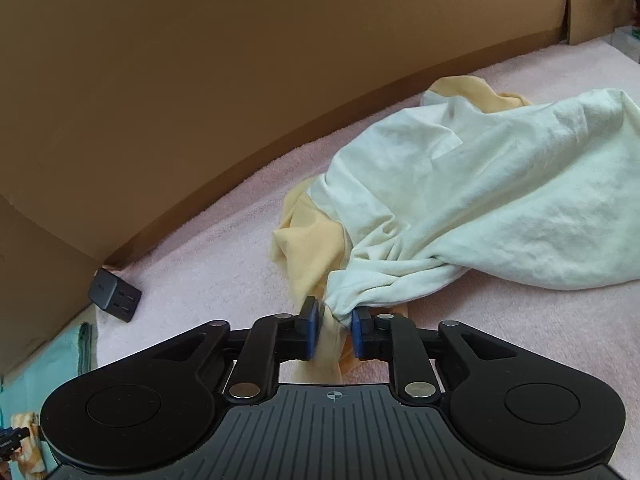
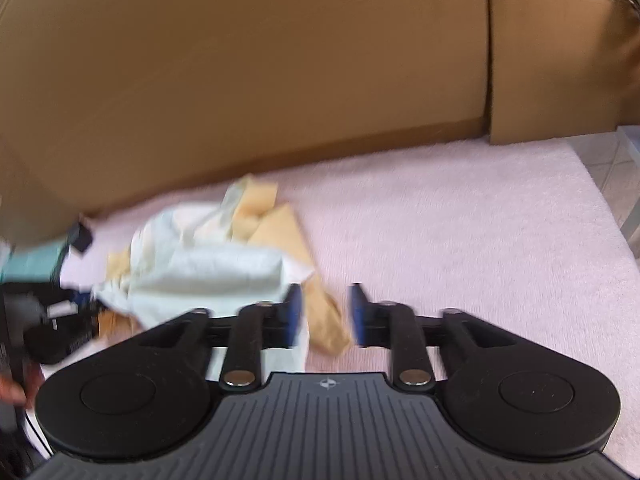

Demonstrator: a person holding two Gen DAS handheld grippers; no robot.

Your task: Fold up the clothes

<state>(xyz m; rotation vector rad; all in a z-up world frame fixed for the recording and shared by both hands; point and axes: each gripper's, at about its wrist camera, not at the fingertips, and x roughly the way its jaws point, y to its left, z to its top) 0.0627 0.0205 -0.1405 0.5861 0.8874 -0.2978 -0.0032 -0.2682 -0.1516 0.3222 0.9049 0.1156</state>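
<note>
Left wrist view: left gripper (image 1: 334, 330) pinches bunched corner of shirt (image 1: 472, 196), pale green body with yellow sleeves. Shirt lies crumpled on pink blanket (image 1: 208, 248), right of black charger (image 1: 117, 295), near cardboard wall (image 1: 240, 80). Cloth looks light, soft, limp; likely twists and sags when lifted, so hold at seams or shoulders.

Right wrist view, blurred: right gripper (image 2: 325, 312) parted, holding nothing, yellow sleeve (image 2: 326, 326) lying between fingers. Shirt heap left of it, closer to wall.
</note>
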